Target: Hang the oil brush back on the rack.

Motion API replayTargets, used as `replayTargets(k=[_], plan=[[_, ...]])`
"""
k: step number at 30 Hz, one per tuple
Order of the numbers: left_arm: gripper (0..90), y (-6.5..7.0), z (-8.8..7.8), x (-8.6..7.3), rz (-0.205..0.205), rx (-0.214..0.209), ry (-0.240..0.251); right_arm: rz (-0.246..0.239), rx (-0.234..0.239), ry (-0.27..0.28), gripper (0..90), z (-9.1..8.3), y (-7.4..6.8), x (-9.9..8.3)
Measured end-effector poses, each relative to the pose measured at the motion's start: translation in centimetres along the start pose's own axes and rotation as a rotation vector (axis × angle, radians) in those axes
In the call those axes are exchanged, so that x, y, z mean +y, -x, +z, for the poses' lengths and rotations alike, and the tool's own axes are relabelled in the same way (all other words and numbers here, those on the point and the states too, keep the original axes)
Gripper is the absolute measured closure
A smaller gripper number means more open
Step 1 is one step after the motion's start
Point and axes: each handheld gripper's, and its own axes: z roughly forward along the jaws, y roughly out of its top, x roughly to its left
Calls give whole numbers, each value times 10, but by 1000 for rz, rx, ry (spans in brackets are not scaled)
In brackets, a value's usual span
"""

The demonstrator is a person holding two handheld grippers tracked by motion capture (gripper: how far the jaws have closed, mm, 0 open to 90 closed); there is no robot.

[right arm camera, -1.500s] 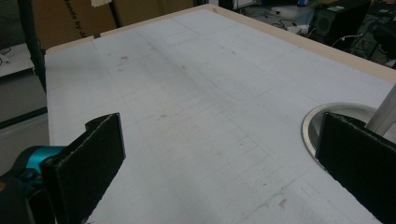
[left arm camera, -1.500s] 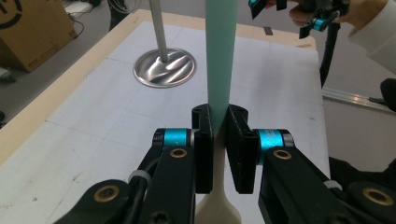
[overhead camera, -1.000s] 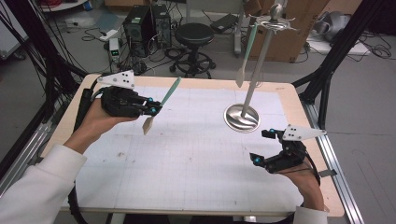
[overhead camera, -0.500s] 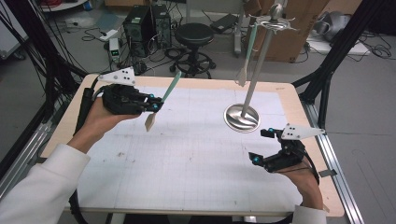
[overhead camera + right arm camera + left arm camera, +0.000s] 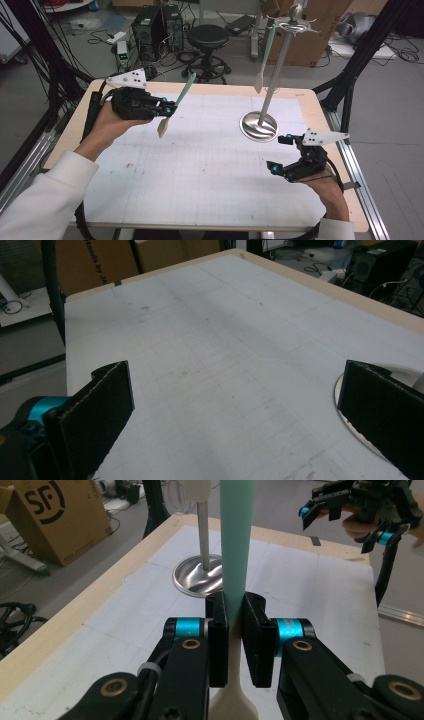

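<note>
Left tool (image 5: 167, 107) pinched the spatula (image 5: 176, 105) mid-handle, right tool (image 5: 285, 154) gaped wide; spatula risked twisting, missing the rack (image 5: 272, 85).

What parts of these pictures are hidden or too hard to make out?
- Spatula: left gripper view, the top edge cuts off its handle and the bottom edge its blade.
- Stand: right gripper view, mostly behind a black jaw.
- Stand's hooks: high view, too small to count.
- Second spatula: high view, how it hangs is unclear.
</note>
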Motion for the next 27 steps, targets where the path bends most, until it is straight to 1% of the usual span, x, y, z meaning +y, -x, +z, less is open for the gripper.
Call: replayTargets(k=[2, 4, 6, 8, 11, 14, 19, 24, 27], plan=[[817, 0, 1, 0, 2, 5, -4, -3, 6, 2, 2, -1, 0, 5], [817, 0, 2, 0, -1, 11, -2, -11, 0, 8, 2, -1, 0, 11], [817, 1, 2, 1, -4, 18, -1, 1, 9, 27, 2, -1, 0, 16], [817, 1, 3, 1, -8, 16, 3, 1, 11, 39, 3, -1, 1, 22], [817, 2, 3, 2, -2, 11, -2, -7, 24, 31, 3, 0, -1, 31], [817, 2, 4, 2, 0, 5, -1, -26, 34, 25, 2, 2, -2, 40], [817, 2, 5, 2, -1, -4, -1, -44, 44, 6, 2, 5, -4, 54], [817, 3, 4, 2, 0, -12, -3, -74, 62, -10, 2, 9, -7, 65], [817, 3, 4, 2, 2, -11, -1, -76, 74, -27, 3, 12, -9, 72]])
